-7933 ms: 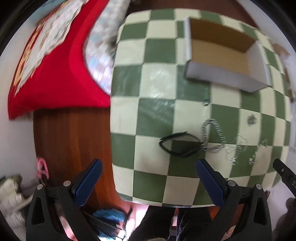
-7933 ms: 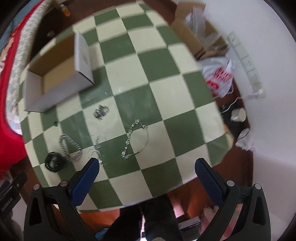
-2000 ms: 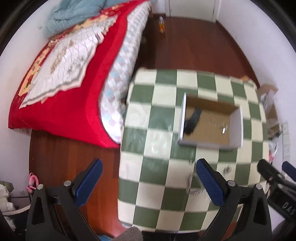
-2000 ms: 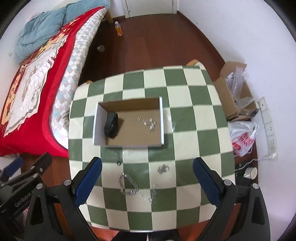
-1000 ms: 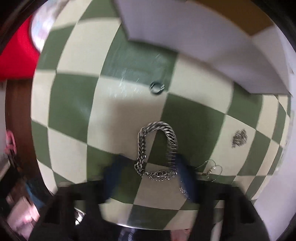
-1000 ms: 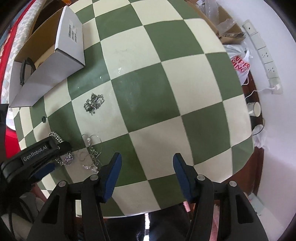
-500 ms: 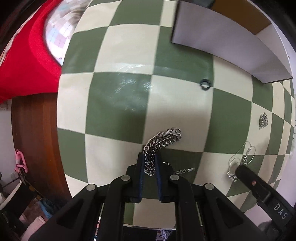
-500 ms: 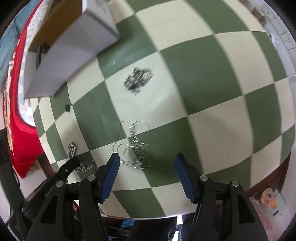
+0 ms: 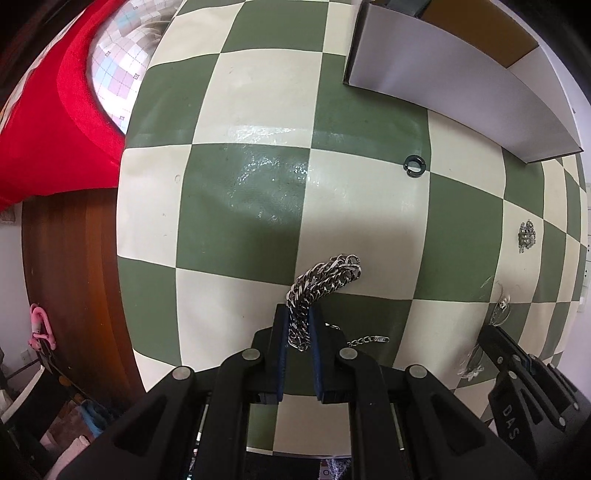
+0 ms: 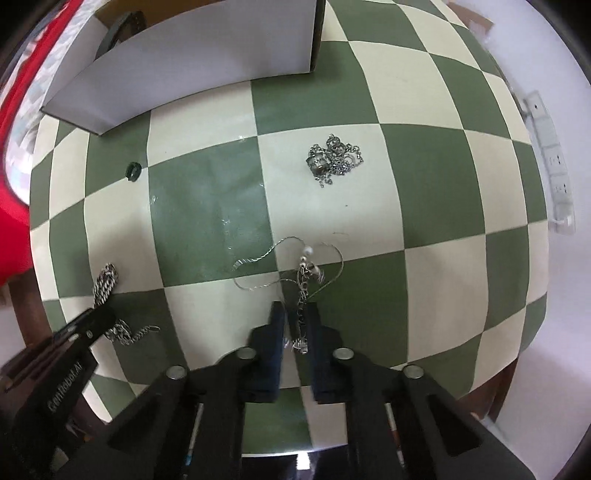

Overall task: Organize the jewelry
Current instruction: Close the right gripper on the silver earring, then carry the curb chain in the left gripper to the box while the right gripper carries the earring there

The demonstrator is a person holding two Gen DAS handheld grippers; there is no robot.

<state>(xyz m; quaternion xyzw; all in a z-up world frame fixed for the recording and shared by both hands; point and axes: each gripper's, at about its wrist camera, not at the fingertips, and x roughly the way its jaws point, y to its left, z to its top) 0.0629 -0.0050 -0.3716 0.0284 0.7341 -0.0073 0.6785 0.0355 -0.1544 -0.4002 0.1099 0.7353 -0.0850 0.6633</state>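
My left gripper (image 9: 298, 314) is shut on a thick silver chain bracelet (image 9: 325, 277) that loops forward over the checkered tablecloth; it also shows in the right wrist view (image 10: 105, 282). My right gripper (image 10: 297, 314) is nearly shut around a thin silver necklace (image 10: 295, 266) with a pearl, lying on the cloth. A small dark ring (image 9: 414, 166) lies near the white cardboard box (image 9: 443, 88). A bunched silver chain (image 10: 332, 158) lies further out. The box (image 10: 184, 74) holds a black band (image 10: 118, 27).
The green and cream checkered table (image 9: 240, 203) ends at the left over a wood floor (image 9: 66, 258). A red quilted bed (image 9: 55, 110) lies beyond. A white power strip (image 10: 550, 158) sits on the wall at the right.
My right gripper has come down and closed in around the thin necklace. My left gripper stays shut on the thick bracelet, slightly nearer the table.
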